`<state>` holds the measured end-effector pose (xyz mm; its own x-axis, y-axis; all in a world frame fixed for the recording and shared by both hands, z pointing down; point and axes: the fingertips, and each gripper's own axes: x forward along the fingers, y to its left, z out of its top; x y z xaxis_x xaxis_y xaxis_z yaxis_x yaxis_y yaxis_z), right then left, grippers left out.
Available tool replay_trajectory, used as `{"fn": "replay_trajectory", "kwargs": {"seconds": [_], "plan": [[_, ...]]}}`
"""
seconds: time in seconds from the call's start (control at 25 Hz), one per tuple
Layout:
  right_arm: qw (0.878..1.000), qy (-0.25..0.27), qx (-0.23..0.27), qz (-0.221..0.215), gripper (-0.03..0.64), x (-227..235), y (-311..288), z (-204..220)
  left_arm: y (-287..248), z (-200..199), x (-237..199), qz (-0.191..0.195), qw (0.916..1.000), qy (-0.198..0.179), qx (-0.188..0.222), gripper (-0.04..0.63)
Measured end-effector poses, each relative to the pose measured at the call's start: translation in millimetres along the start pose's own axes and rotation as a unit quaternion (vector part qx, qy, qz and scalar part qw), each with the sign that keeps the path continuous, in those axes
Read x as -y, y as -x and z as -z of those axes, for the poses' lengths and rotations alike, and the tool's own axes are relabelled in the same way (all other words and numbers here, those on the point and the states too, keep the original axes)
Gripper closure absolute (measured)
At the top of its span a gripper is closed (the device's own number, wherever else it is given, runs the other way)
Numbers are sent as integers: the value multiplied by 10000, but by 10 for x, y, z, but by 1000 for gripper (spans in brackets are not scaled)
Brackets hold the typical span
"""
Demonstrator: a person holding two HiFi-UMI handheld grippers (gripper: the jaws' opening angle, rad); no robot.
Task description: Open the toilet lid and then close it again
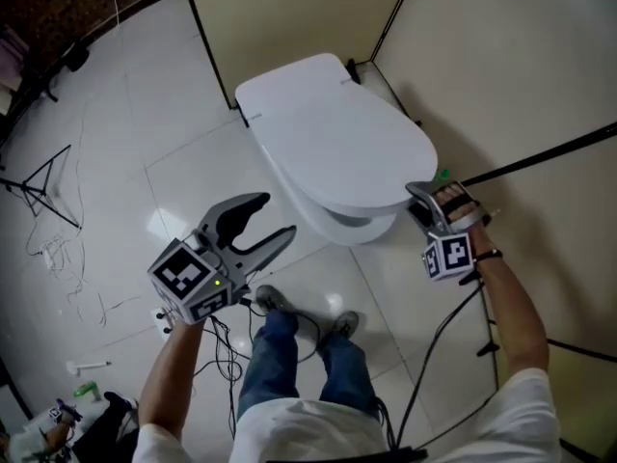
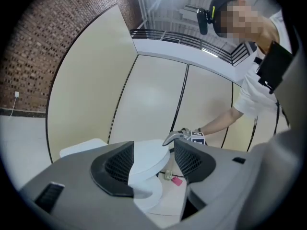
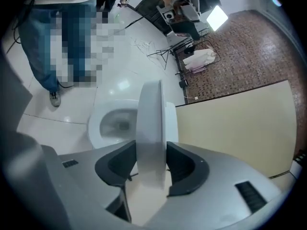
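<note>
At the lid point(image 1: 337, 133) front edge, right gripper point(image 1: 421, 194) pinches it; a thin hold may slip and slam it. Left gripper point(image 1: 258, 222) spread, empty.

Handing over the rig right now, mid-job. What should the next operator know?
Right gripper: closed on the toilet lid at its front edge, pads apparently against both faces.
Left gripper: open, empty, in the air, clear of the lid.
Lid: partly raised, the bowl showing beneath it.
Done: lid gripped, part open.
Left to do: up or down cannot be told here; finish with it shut, then release.
</note>
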<state>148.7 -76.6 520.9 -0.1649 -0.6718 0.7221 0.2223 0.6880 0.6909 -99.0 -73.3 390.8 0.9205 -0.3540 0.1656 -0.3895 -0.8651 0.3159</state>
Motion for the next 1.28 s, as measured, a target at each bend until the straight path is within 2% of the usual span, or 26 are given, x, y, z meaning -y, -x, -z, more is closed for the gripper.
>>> {"fn": "replay_trajectory", "kwargs": {"seconds": [0.16,0.28,0.44,0.68,0.8,0.92,1.0,1.12,1.2,1.28], "plan": [[9992,-16,234,-313,423,-838,-189,-47,-129,350,190,-173,9998,75,91,337],[9977,-108,419,-521,375,-1299,-376,-73,-253,649,363,-311,9992,235,-7,337],[9959,-196,517,-716,341,-1879,-656,-109,-422,1004,528,-468,9985,278,22,337],[9933,-177,438,-1054,341,-2536,-1068,-161,-513,1343,574,-689,9974,196,5,337],[9905,-351,372,-1274,341,-2586,-1156,-230,-499,1403,517,-821,9965,140,107,337],[9895,-470,421,-1303,339,-2638,-1212,-232,-469,1496,512,-918,9955,224,58,337],[9853,-683,438,-1501,339,-2644,-1182,-274,-435,1504,514,-979,9948,277,70,337],[9757,-1364,418,-1665,339,-2515,-1059,-362,-370,1380,526,-978,9948,277,42,337],[9689,-1941,428,-1475,339,-2299,-900,-367,-356,1236,558,-898,9955,290,-112,337],[9538,-2685,585,-1215,339,-1972,-602,-402,-361,1048,618,-790,9964,238,-219,337]]}}
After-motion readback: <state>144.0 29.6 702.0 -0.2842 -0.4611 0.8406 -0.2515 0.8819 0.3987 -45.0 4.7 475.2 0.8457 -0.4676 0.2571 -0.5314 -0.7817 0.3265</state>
